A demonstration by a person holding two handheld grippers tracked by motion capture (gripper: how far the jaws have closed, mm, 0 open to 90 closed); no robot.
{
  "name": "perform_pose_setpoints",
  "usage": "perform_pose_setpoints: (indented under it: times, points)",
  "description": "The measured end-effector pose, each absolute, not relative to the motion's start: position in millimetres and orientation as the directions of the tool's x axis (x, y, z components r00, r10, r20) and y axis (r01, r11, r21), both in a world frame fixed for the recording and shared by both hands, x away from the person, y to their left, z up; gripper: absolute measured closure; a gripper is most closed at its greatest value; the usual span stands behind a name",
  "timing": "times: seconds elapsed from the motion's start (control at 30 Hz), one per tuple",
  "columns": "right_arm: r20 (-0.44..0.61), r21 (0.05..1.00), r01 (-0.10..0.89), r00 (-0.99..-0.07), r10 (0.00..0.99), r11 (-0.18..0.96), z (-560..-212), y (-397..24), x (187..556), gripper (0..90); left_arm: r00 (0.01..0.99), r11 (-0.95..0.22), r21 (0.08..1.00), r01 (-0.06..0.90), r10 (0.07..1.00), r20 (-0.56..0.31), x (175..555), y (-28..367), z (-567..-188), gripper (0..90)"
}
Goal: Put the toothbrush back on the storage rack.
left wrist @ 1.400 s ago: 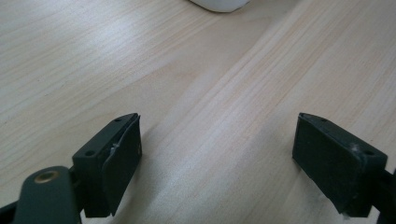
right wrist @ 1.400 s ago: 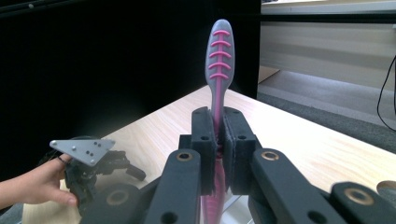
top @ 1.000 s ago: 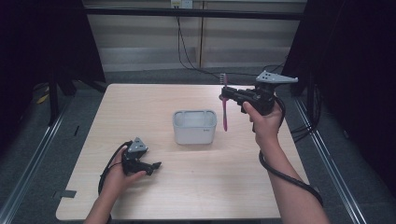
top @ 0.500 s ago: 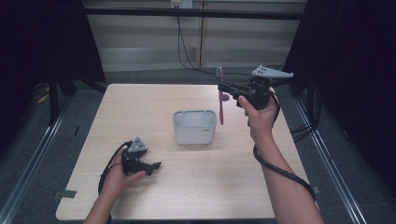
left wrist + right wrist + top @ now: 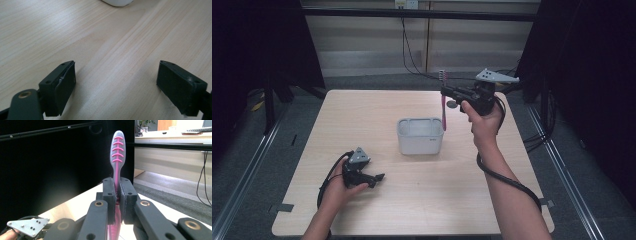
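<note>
Wooden table [image 5: 422,210], toothbrush [image 5: 443,102] shifted left, upright

The toothbrush [image 5: 443,102] stands upright just right of the tub [image 5: 420,135].

A pale wooden table [image 5: 422,210] stands before hanging black cables [image 5: 409,47].

Light wood table [image 5: 412,210], grey floor [image 5: 242,165], black curtains [image 5: 257,45] both sides.
</note>
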State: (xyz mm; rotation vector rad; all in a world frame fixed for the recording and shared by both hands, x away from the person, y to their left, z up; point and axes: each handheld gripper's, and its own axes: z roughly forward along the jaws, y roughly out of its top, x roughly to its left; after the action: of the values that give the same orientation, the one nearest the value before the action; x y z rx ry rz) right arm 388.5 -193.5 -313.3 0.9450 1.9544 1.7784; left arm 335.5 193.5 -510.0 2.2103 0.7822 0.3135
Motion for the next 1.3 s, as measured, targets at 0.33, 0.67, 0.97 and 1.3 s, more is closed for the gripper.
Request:
perform_pose_setpoints:
  times: [0.33,0.67,0.97,1.3]
  points:
    - [0.188,0.97,0.244,-0.725,0.663,-0.008,-322,-185,397,84.7,0.783,-0.526,0.73,0.437,0.622,-0.02,335,194,-510,15.4]
    - [0.187,0.97,0.242,-0.718,0.671,-0.012,-331,-179,404,84.6,0.783,-0.526,0.73,0.436,0.622,-0.02,336,194,-510,15.5]
    - [0.19,0.969,0.247,-0.705,0.683,-0.014,-339,-180,407,84.6,0.783,-0.524,0.73,0.439,0.621,-0.025,335,193,-510,15.4]
    - [0.193,0.968,0.249,-0.694,0.694,-0.021,-349,-183,408,84.5,0.783,-0.522,0.73,0.441,0.622,-0.028,335,193,-510,15.4]
